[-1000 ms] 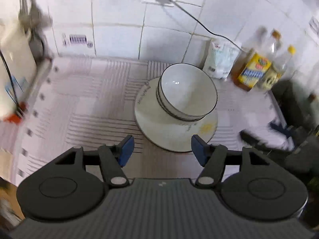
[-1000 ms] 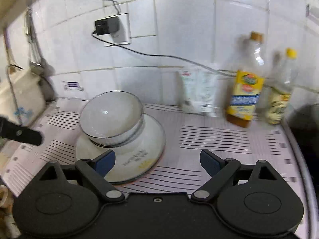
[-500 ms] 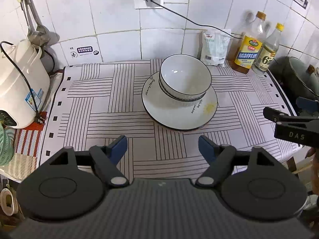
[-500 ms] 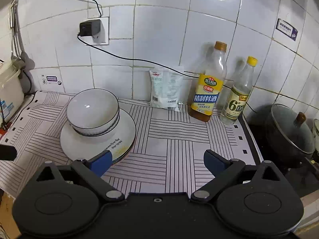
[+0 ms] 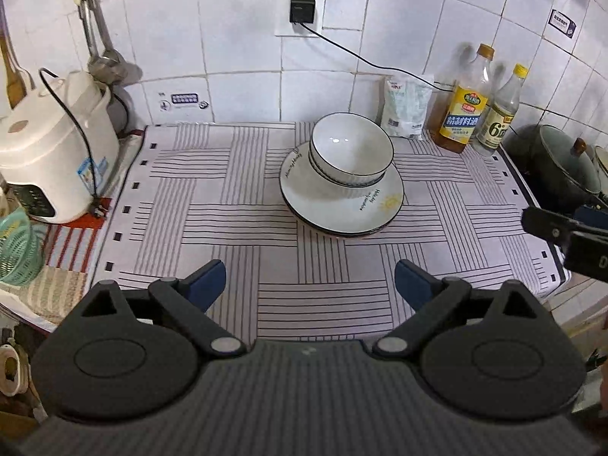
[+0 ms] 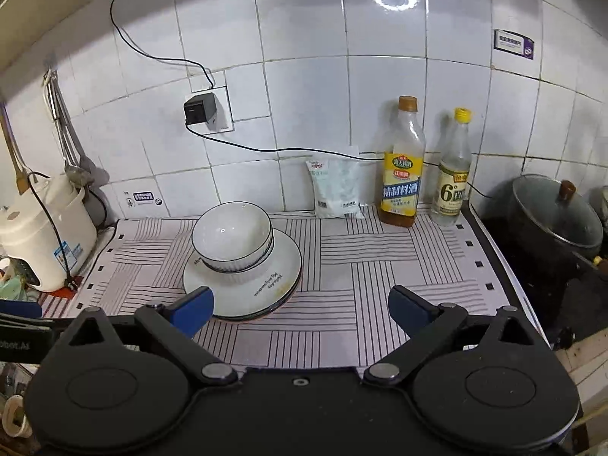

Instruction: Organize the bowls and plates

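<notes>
At the centre of the left wrist frame, white ribbed ceramic bowls with dark rims (image 5: 350, 149) sit nested on stacked white ceramic plates (image 5: 341, 194) on the striped cloth (image 5: 235, 224). The left gripper (image 5: 309, 288) has just been opening, nothing between its blue pads. The right gripper (image 6: 300, 309) also gapes wide and empty, low in its frame.

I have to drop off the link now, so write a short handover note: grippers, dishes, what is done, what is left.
Left gripper: jaws have just been opening, now wide, nothing between them.
Right gripper: jaws have just been opening too, now wide and empty.
Dishes: bowls nested on the stacked plates, on the striped mat near the salt bag and bottles.
Done: bowls and plates sit in one pile, both grippers clear of it.
Left: no other loose dishes visible; probably just check the pile sits steady.
</notes>
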